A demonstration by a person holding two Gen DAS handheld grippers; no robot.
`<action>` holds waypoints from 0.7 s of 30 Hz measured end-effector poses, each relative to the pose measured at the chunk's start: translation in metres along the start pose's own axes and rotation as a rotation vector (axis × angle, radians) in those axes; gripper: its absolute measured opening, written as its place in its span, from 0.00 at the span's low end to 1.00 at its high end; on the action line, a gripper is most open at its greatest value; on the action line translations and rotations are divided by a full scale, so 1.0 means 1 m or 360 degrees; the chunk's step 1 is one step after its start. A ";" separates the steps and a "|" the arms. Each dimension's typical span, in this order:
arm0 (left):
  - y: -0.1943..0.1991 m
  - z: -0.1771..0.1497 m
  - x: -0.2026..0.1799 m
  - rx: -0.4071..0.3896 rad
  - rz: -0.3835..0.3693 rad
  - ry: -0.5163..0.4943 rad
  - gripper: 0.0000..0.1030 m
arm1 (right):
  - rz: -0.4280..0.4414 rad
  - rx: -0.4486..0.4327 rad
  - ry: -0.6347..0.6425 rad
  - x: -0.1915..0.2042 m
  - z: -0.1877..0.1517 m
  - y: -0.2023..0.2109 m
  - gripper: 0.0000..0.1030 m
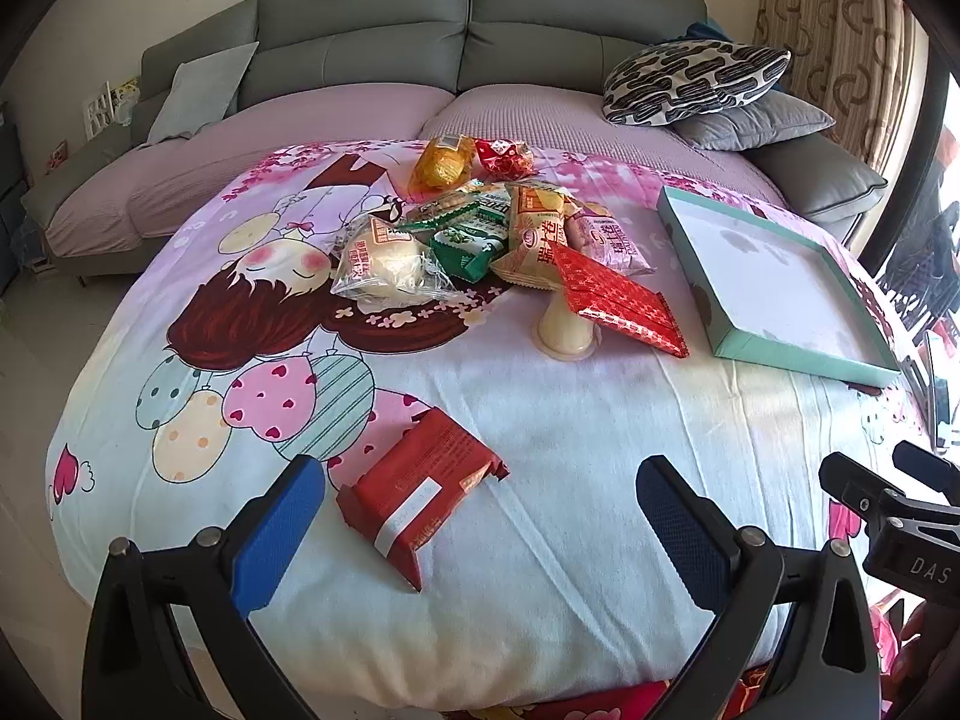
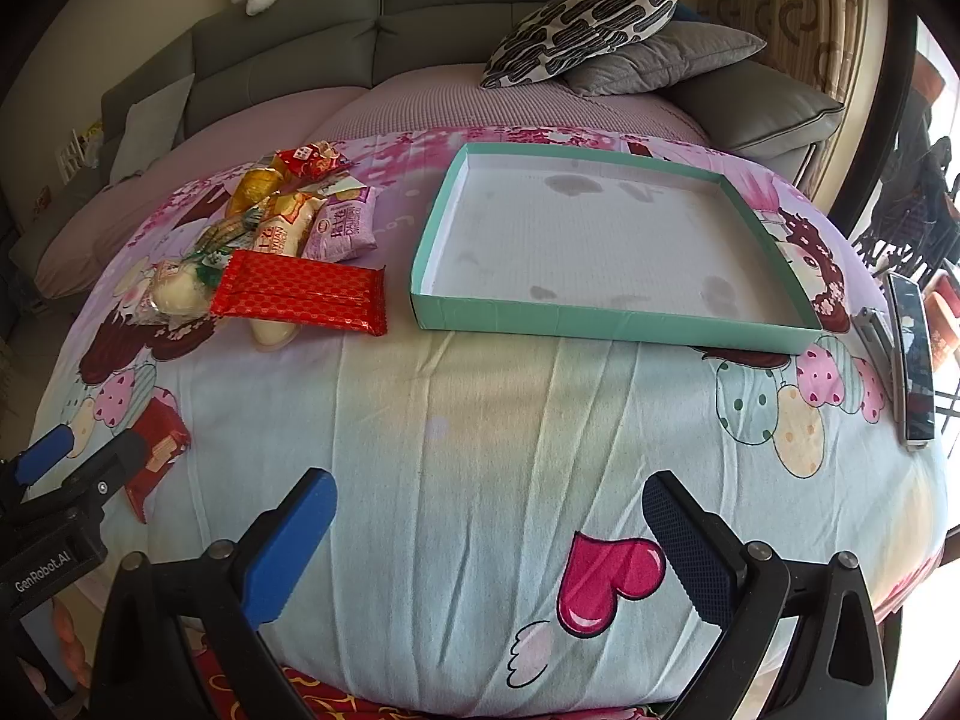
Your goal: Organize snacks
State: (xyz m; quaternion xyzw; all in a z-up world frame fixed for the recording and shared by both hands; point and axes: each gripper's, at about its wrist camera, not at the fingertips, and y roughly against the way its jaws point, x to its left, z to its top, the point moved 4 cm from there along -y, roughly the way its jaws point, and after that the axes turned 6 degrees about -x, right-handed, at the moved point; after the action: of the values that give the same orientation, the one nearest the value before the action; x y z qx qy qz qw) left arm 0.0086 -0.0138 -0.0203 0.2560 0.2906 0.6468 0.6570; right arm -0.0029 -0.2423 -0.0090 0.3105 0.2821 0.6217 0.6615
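A pile of wrapped snacks (image 1: 480,228) lies mid-table on the cartoon cloth; the same pile (image 2: 282,240) sits at the left in the right wrist view. A flat red patterned packet (image 1: 618,300) leans on a pale jelly cup (image 1: 564,330) at the pile's near edge. A single red snack pack (image 1: 420,492) lies apart, between the fingers of my open left gripper (image 1: 480,516), nearer the left finger. The teal-rimmed shallow box (image 2: 612,318) stands empty to the right. My right gripper (image 2: 489,540) hovers open over bare cloth in front of the box, holding nothing.
A phone (image 2: 915,360) and a small metal object (image 2: 873,330) lie at the table's right edge. A grey sofa (image 1: 360,48) with cushions (image 1: 696,81) runs behind the table. The cloth between the pile and the box is bare.
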 end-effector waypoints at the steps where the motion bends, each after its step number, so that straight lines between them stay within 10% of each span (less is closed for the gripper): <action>1: 0.000 0.000 0.001 -0.0004 0.0002 0.0004 1.00 | 0.0000 0.0000 0.0001 0.000 0.000 0.000 1.00; 21: 0.000 -0.003 0.000 0.0005 -0.0053 0.0024 1.00 | -0.0003 0.0001 0.0002 0.000 0.000 -0.001 1.00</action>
State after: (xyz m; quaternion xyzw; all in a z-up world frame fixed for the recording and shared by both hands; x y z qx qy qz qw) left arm 0.0065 -0.0141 -0.0223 0.2474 0.3008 0.6371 0.6651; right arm -0.0024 -0.2428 -0.0095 0.3100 0.2830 0.6212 0.6618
